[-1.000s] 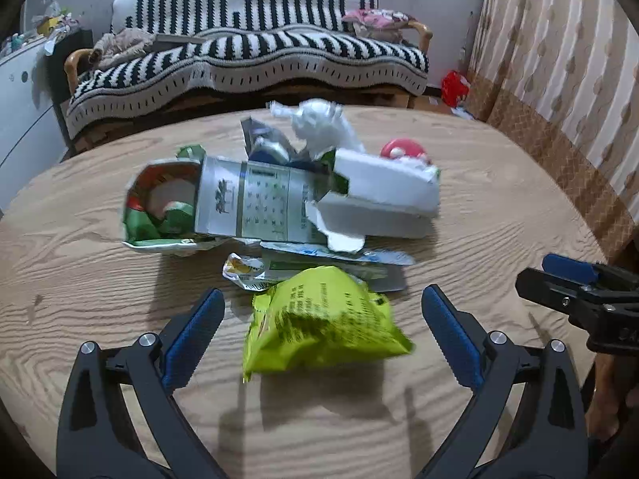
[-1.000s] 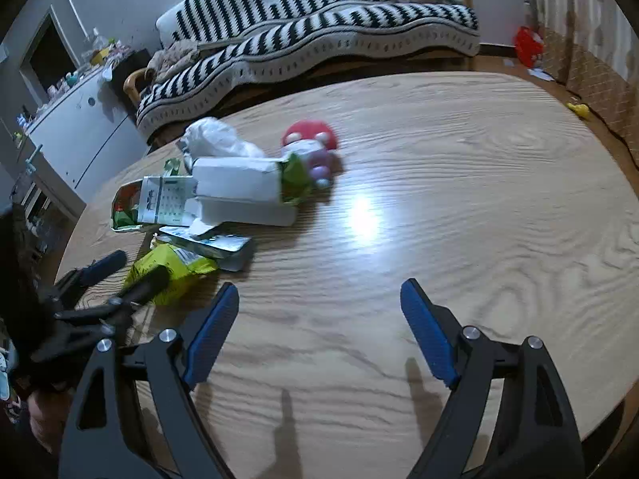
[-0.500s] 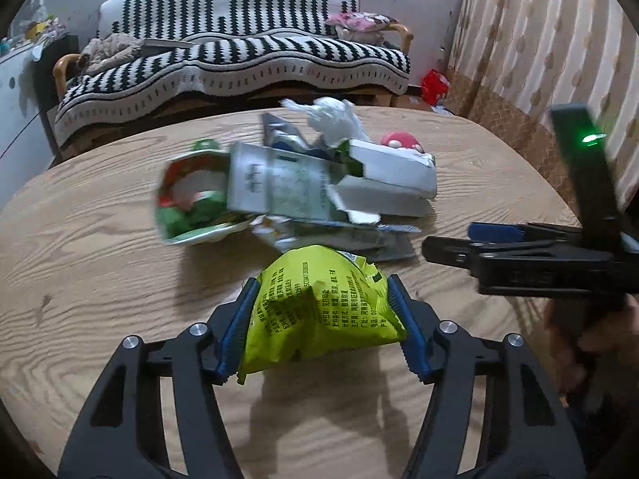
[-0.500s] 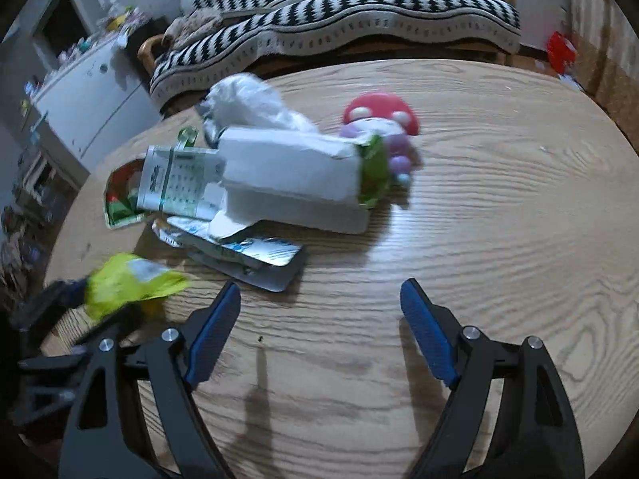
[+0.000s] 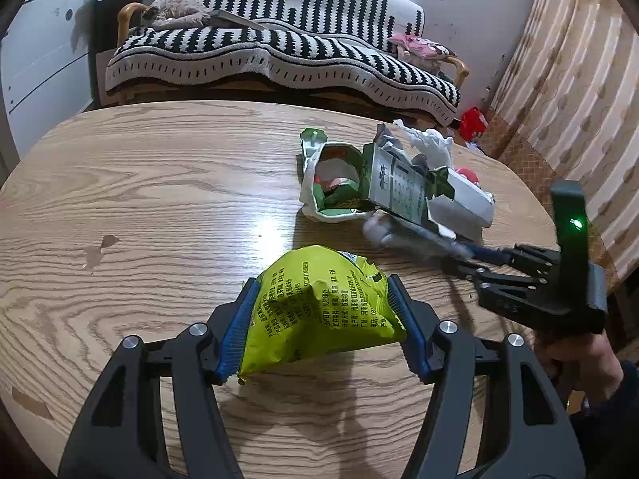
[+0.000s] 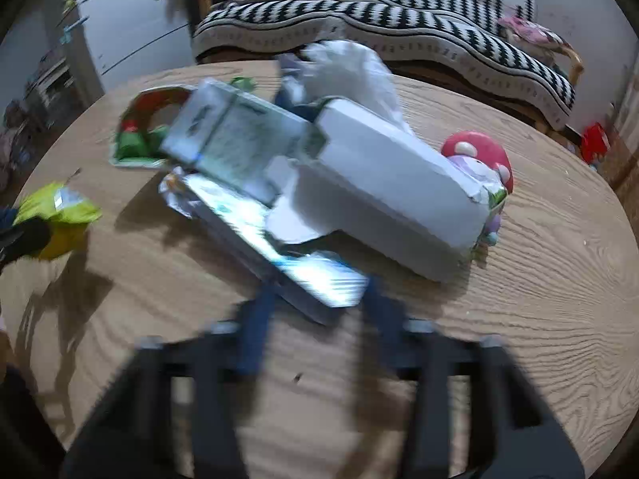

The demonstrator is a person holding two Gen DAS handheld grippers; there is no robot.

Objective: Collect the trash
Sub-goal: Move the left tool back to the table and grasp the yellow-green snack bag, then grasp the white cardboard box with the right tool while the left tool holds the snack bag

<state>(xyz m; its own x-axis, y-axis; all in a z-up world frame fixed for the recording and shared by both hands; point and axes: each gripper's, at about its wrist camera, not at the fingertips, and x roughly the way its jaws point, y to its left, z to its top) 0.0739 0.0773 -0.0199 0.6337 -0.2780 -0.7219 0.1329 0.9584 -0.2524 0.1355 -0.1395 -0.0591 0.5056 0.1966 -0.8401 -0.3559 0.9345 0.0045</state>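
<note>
My left gripper (image 5: 319,311) is shut on a yellow-green snack bag (image 5: 319,299), just above the round wooden table (image 5: 159,199). The bag also shows at the left edge of the right wrist view (image 6: 60,215). My right gripper (image 6: 317,303) is blurred and its jaws are closing on the near end of a flat silver wrapper (image 6: 319,279). In the left wrist view the right gripper (image 5: 459,255) pinches that wrapper (image 5: 403,231). Behind it lies a pile: a green-and-white carton (image 6: 239,135), a white box (image 6: 391,183), a red-and-green packet (image 5: 335,183) and a crumpled white bag (image 5: 427,143).
A red mushroom toy (image 6: 479,155) lies against the pile's right end. A sofa under a black-and-white striped blanket (image 5: 279,56) stands beyond the table. A white cabinet (image 5: 40,60) is at the left and a curtain (image 5: 579,99) at the right. A person's hand (image 5: 575,359) holds the right gripper.
The left gripper shut on the yellow-green bag and carried it left, away from the pile. The right gripper moved in to the pile and its jaws narrowed around the silver wrapper.
</note>
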